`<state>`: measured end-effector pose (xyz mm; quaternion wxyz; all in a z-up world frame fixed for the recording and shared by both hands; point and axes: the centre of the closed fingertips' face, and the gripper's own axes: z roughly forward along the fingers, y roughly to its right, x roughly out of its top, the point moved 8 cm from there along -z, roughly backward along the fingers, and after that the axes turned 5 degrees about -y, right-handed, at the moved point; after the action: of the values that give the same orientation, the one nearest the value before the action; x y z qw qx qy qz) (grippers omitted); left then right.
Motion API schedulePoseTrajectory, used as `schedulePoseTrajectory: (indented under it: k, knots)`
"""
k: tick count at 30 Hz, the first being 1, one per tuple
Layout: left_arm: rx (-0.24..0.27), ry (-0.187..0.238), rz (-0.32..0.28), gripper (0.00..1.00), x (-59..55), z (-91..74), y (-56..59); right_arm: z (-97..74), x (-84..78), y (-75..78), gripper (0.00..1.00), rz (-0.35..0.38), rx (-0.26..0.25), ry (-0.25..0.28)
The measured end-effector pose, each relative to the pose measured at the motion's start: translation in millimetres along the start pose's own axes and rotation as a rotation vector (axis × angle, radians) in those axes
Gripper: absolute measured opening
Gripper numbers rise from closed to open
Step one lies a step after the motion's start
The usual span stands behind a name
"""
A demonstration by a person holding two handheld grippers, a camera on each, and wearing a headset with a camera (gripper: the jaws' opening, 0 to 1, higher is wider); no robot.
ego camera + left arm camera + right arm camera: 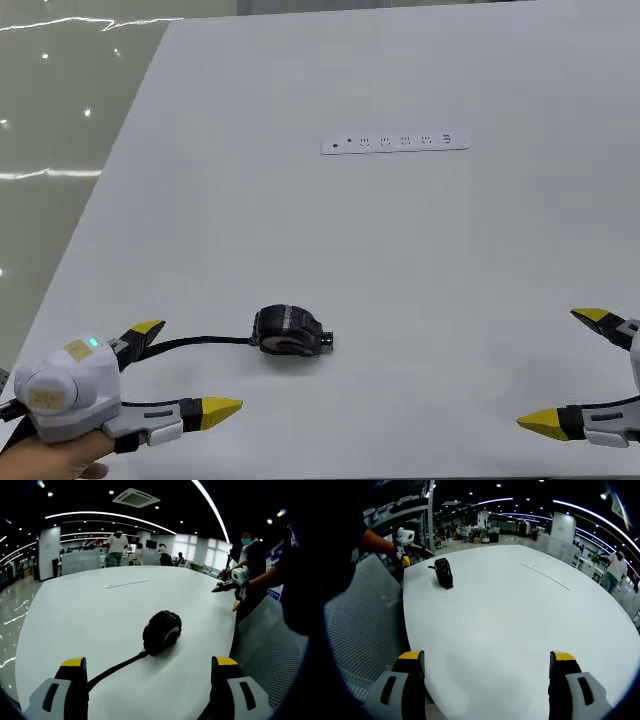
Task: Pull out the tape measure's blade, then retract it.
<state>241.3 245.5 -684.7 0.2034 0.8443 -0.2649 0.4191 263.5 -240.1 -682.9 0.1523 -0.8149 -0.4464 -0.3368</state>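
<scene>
The tape [290, 332] lies on the near left part of the tabletop [400, 250], a broad, smooth, matte white slab with a rounded near edge. It is a squat, rounded case, black with a grey band across its back, lying on its side, with a small dark nub at its right end. A thin black strap [195, 345] runs from its left end in a gentle curve across the white surface. The left hand-held gripper [185, 370] sits just left of the tape, near the front edge; its jaws are spread wide, tapered dark fingers capped with pointed yellow tips on a white plastic body. The strap's far end reaches into the gap beside one tip, and nothing is pinched. The right hand-held gripper [565, 368] is well apart at the near right edge, of the same build, its jaws likewise spread wide over bare tabletop. Far across the surface, a flat white power strip [395, 143] lies flush, a narrow bar with a row of sockets. In the right gripper view, a grey perforated mesh panel [365, 625] curves along the near edge. A glossy, pale green floor [60, 150] shows at far left.
</scene>
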Motion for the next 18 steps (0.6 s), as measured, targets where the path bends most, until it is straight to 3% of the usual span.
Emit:
schedulePoseTrajectory:
  k: [6, 14, 18]
  knots:
    - [-0.01, -0.01, -0.001, 1.0, -2.2, -2.0, -2.0, -6.2, -0.2, -4.9, 1.0, 0.004, -0.01, 0.0]
    - [0.015, 0.004, 0.01, 1.0, 2.1, -10.7, -1.6, -7.9, 0.7, -3.5, 1.0, 0.007, -0.014, 0.011]
    - [0.029, -0.021, -0.01, 1.0, -0.9, -13.0, -1.0, -10.7, -2.0, -2.0, 1.0, 0.011, -0.015, 0.011]
